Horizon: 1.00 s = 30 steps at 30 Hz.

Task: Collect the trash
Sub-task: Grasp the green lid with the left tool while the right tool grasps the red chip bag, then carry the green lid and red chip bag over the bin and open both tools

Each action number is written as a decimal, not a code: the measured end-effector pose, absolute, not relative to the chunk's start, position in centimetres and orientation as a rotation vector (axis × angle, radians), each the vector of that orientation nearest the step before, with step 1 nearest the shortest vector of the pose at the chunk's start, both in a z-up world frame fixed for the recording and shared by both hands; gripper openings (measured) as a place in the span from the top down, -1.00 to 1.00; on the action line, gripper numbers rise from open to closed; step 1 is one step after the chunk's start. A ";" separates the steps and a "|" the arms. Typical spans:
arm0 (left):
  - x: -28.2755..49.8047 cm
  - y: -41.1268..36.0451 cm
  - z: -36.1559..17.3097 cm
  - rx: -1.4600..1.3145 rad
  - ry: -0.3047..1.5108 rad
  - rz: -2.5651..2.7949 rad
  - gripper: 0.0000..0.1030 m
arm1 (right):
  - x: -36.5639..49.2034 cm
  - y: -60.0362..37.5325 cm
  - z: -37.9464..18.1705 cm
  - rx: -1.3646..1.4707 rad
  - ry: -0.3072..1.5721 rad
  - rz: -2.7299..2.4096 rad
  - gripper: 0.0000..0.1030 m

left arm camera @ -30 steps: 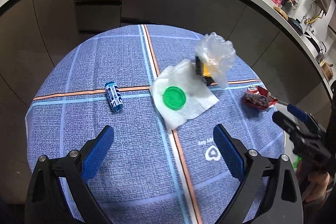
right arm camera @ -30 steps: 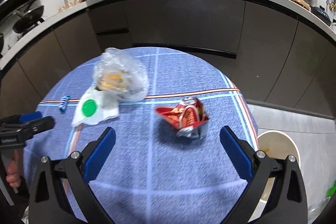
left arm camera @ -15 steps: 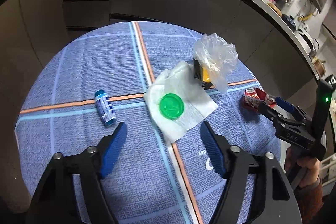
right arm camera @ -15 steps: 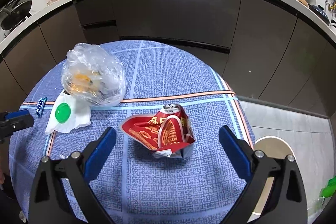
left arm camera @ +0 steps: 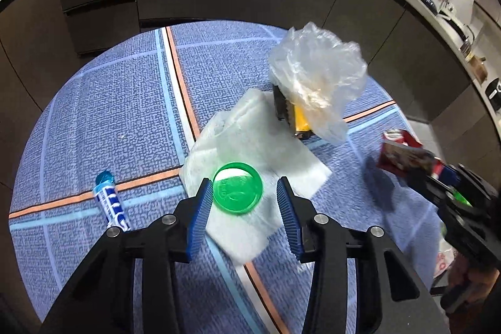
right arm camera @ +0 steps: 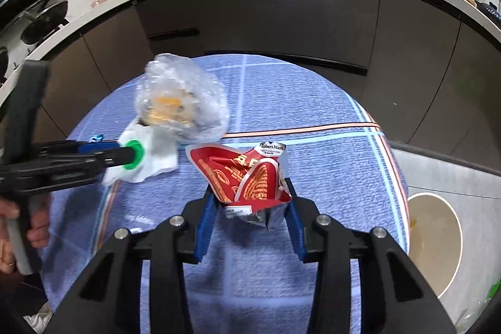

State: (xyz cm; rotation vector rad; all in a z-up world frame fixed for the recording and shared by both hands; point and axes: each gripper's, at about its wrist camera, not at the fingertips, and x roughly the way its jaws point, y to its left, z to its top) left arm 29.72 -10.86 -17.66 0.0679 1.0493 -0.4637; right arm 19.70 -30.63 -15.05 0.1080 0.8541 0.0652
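Note:
A green round lid lies on a white napkin on the blue-clothed round table. My left gripper straddles the lid with its jaws closing. The left pad is at the lid's rim and a gap shows at the right pad. In the right wrist view this left gripper reaches the lid from the left. A crumpled red snack bag stands between the pads of my right gripper, whose closing jaws squeeze its lower end. The bag and right gripper also show at the left view's right edge.
A clear plastic bag holding something yellow and black sits behind the napkin. A blue mint roll lies left of the lid. A cream bin stands on the floor right of the table. Dark cabinets and a cluttered counter curve behind.
Both pairs of jaws have narrowed. My left gripper moved forward and down until the green lid sat between its fingers. The right gripper closed in on the red bag, which crumpled upright.

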 end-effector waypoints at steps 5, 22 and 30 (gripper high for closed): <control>30.5 -11.3 -18.4 0.101 1.043 -0.434 0.20 | 19.1 -29.7 -14.8 0.103 0.854 0.084 0.19; 28.8 -10.5 -16.5 0.103 0.994 -0.425 0.33 | 17.2 -29.1 -13.6 0.112 0.815 0.094 0.19; 26.5 -10.7 -12.9 0.094 0.934 -0.441 0.33 | 15.4 -29.2 -11.7 0.123 0.765 0.093 0.19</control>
